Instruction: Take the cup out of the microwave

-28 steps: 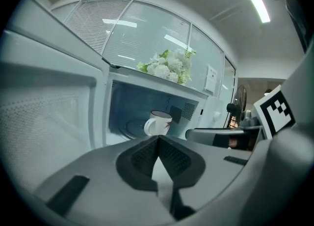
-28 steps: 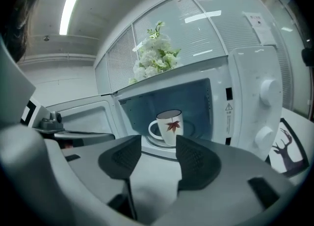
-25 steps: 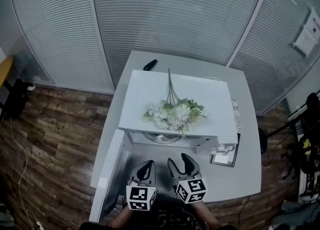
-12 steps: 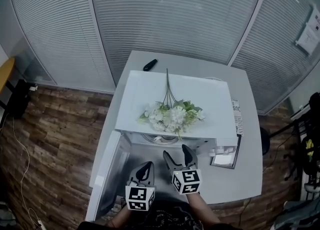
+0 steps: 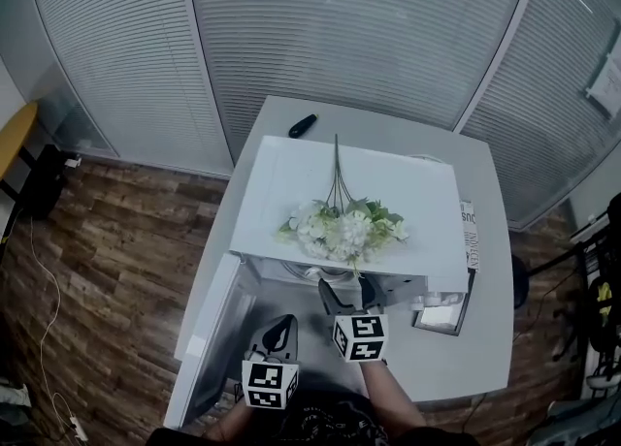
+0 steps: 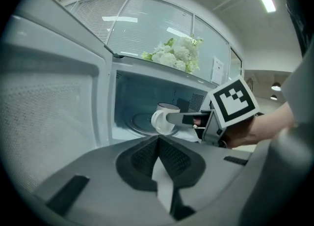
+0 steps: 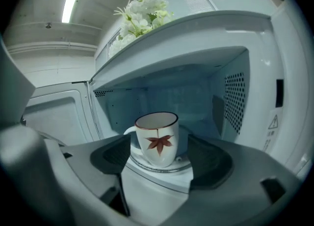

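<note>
A white cup (image 7: 157, 139) with a red leaf print stands upright on the turntable inside the open white microwave (image 5: 291, 182). My right gripper (image 7: 159, 145) reaches into the cavity. Its jaws are opening, and the cup stands between the fingertips with neither pad pressing on it. In the left gripper view the cup (image 6: 162, 119) shows beside one finger of the right gripper (image 6: 184, 118). My left gripper (image 6: 158, 139) hangs back in front of the oven, shut and holding nothing. In the head view the right gripper (image 5: 342, 291) is at the oven mouth and the left gripper (image 5: 279, 330) is nearer me.
The microwave door (image 5: 209, 337) swings open to the left. A bunch of white flowers (image 5: 344, 231) lies on the oven's top. A black remote (image 5: 303, 126) lies at the back of the grey table (image 5: 490, 240), and a small box (image 5: 441, 316) sits to the oven's right.
My right gripper has moved forward from beside the left one into the microwave's mouth, and its jaws have spread wider. The left gripper has stayed about where it was.
</note>
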